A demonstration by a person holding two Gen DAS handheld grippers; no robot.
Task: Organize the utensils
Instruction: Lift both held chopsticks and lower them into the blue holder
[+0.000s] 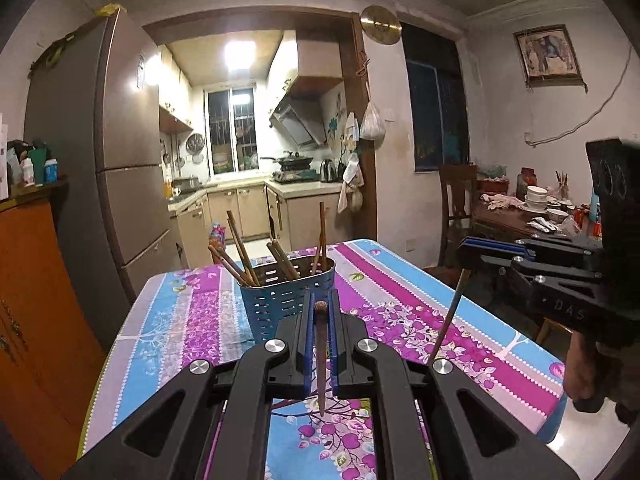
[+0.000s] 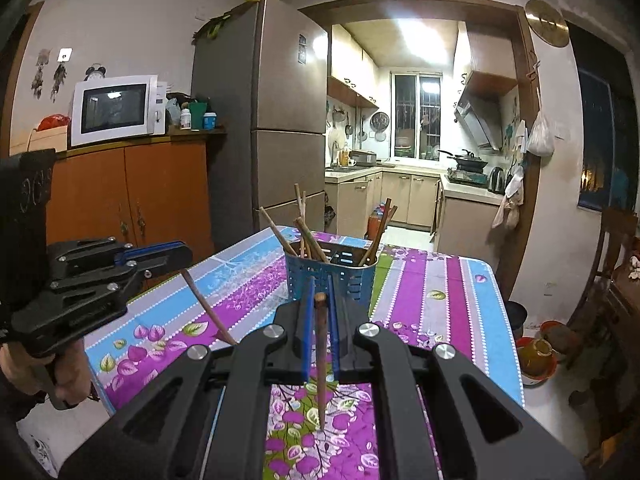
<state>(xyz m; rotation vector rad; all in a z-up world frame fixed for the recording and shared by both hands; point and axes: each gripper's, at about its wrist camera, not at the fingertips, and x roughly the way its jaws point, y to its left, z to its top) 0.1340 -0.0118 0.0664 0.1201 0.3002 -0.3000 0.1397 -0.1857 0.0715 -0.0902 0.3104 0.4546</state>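
A blue perforated utensil holder (image 1: 280,300) (image 2: 332,276) stands on the floral tablecloth and holds several brown chopsticks (image 1: 240,248) (image 2: 308,236). My left gripper (image 1: 320,304) is shut on a brown chopstick (image 1: 320,360), held upright just in front of the holder. It shows at the left of the right wrist view (image 2: 176,256), its chopstick (image 2: 208,308) hanging down. My right gripper (image 2: 321,292) is shut on another brown chopstick (image 2: 321,360), also just short of the holder. It shows at the right of the left wrist view (image 1: 468,250), with its chopstick (image 1: 450,316).
The table (image 1: 400,280) (image 2: 440,292) carries a purple, blue and white cloth. A fridge (image 2: 272,120) and an orange cabinet (image 2: 132,196) with a microwave (image 2: 116,110) stand to the left. A second table with bowls (image 1: 536,200) and a chair (image 1: 456,200) are at the right.
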